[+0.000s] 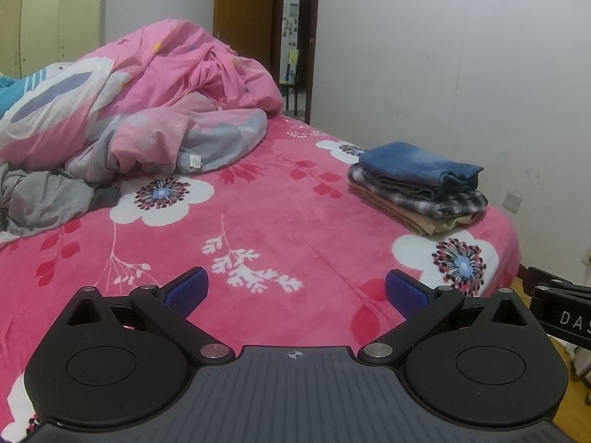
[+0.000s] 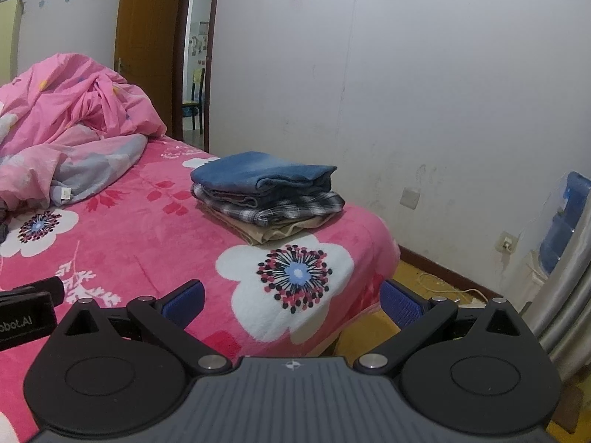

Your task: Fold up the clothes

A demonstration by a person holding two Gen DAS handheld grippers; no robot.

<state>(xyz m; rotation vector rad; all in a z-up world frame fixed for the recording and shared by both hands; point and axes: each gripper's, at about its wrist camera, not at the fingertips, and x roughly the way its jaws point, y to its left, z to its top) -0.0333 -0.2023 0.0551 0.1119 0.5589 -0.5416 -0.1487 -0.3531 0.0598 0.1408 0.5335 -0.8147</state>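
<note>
Two grippers, left gripper [image 1: 295, 291] and right gripper [image 2: 291, 301], each spread wide, empty, above one pink floral bedspread [image 1: 266, 221]. One stack of three folded garments [image 2: 267, 195]: denim top, plaid middle, tan bottom, near the bed's corner. One crumpled grey garment [image 1: 40, 199]; one heaped pink quilt [image 1: 159, 88].

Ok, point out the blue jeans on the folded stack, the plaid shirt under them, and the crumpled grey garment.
blue jeans [image 2: 255, 171], right wrist view, top face.
plaid shirt [image 2: 295, 208], right wrist view, front folded edge.
grey garment [image 1: 40, 199], left wrist view, middle of the crumpled heap.
</note>
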